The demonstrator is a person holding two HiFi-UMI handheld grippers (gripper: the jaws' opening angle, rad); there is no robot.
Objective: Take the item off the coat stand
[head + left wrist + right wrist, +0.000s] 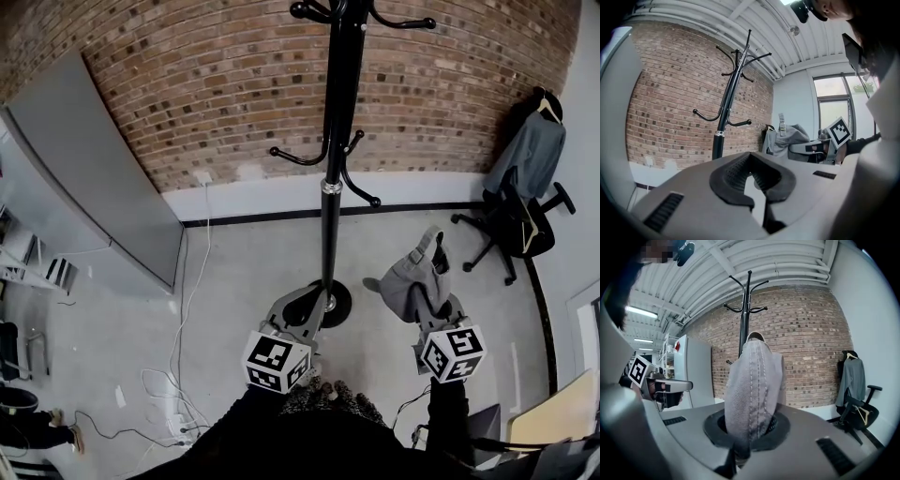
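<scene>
one item only: grey fabric piece (752,390), and it's off the coat stand (333,141). it sits in the right claw (749,427), which is clamped on a bunched fold of the cloth. the rest of the fabric stands out past the jaws. in the head view it hangs just right of the pole, above the floor (234,272), touching neither the pole nor the hooks. every hook in view is bare.

left claw (751,157) is closed with nothing in it, held low in front of the stand's base.

handling, judged from the look:
- woven cloth with stitched seams plus a strap and buckle, so soft, limp and probably light
- it won't hold shape and will sag and swing off the grip point
- not fragile, and the weave looks grippy rather than slick
- best hold is a doubled fold or seam, as it's held now. a single layer could slide out of the pads
- the strap is a second option, but it lets the body dangle more

risk is low; the loose strap could catch a lower hook if carried close to the pole.
</scene>
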